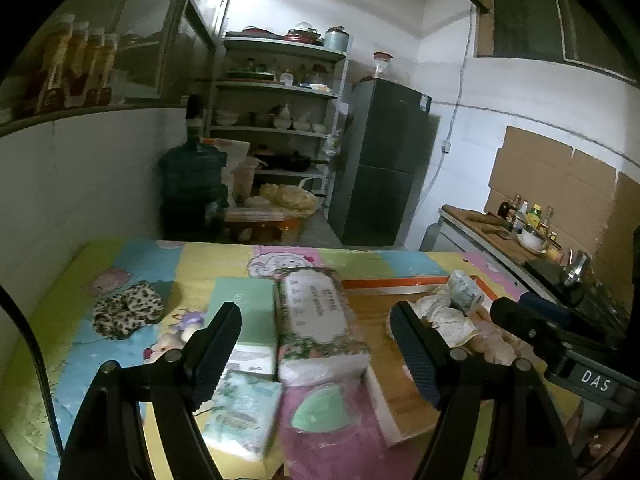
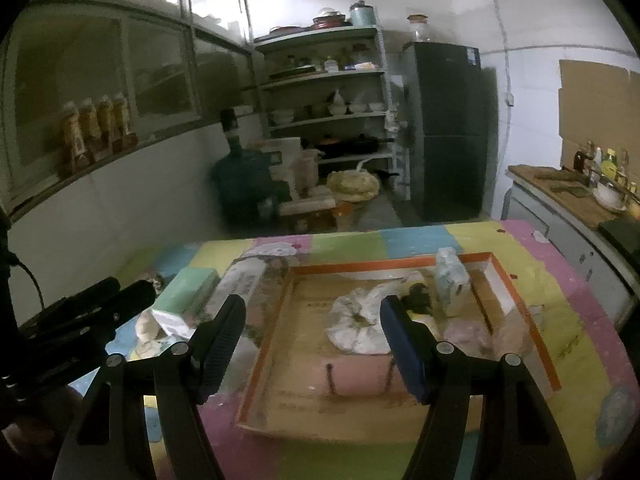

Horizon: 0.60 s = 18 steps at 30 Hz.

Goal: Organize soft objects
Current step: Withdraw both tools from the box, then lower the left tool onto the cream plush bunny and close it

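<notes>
Cardboard tray on the desk already holds cloths; both tongs, left and right, hover wide open and empty, so next likely means fetching the floral tissue pack just left of the tray.

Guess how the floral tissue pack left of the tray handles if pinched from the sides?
The floral tissue pack probably squashes: its plastic wrap looks soft and puckered at the near end. Likely light for its bulk. The film looks glossy, so it may slip; long and flat, it shouldn't roll.
</notes>
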Tool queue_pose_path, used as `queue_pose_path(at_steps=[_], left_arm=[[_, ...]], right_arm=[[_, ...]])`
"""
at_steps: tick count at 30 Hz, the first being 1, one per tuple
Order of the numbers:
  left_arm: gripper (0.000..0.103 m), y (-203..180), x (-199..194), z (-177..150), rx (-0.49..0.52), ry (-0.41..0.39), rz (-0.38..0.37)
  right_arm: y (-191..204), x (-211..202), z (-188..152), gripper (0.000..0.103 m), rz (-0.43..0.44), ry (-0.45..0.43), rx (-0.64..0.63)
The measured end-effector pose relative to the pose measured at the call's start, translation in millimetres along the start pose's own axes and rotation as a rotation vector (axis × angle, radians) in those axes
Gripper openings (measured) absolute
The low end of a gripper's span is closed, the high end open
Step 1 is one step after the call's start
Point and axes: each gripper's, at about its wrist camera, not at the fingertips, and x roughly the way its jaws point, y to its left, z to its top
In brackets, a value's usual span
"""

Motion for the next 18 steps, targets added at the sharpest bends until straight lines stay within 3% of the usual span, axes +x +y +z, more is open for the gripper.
queue_pose_path(at_steps=[18], left_arm=[[0.077,79,-29,-6,-0.096,-0.032,0.083]], right_arm=[[65,12,-9,0.072,0.059,0.035,-0.065]])
